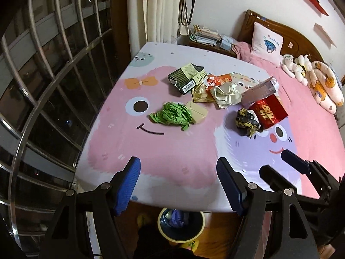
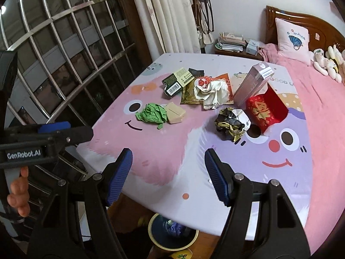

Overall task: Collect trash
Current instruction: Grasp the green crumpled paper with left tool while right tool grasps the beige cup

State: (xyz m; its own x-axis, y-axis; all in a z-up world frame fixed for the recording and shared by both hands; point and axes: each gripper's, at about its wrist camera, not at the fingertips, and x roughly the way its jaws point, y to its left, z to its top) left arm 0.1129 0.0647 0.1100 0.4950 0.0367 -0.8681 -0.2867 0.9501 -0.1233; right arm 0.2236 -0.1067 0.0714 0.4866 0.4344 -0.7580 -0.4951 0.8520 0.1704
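Note:
Trash lies on the bed's cartoon sheet (image 1: 172,151): a green crumpled paper (image 1: 172,116) (image 2: 152,113) against a beige box (image 1: 197,113), a dark green carton (image 1: 186,77), a white crumpled wrapper (image 1: 226,93), a black-and-gold wrapper (image 1: 246,122) (image 2: 231,124), a red packet (image 1: 269,111) and a clear pink box (image 1: 261,92). A round bin (image 1: 181,224) (image 2: 172,233) stands on the floor below the bed's near edge. My left gripper (image 1: 179,183) is open and empty above the near edge. My right gripper (image 2: 168,174) is open and empty, also short of the trash.
A barred window (image 1: 54,75) runs along the left. Curtains (image 1: 159,8) and a cluttered nightstand (image 1: 207,36) stand behind the bed. A pink pillow (image 1: 267,41) and soft toys (image 1: 301,67) lie at the headboard. The right gripper shows at the left wrist view's right edge (image 1: 301,168).

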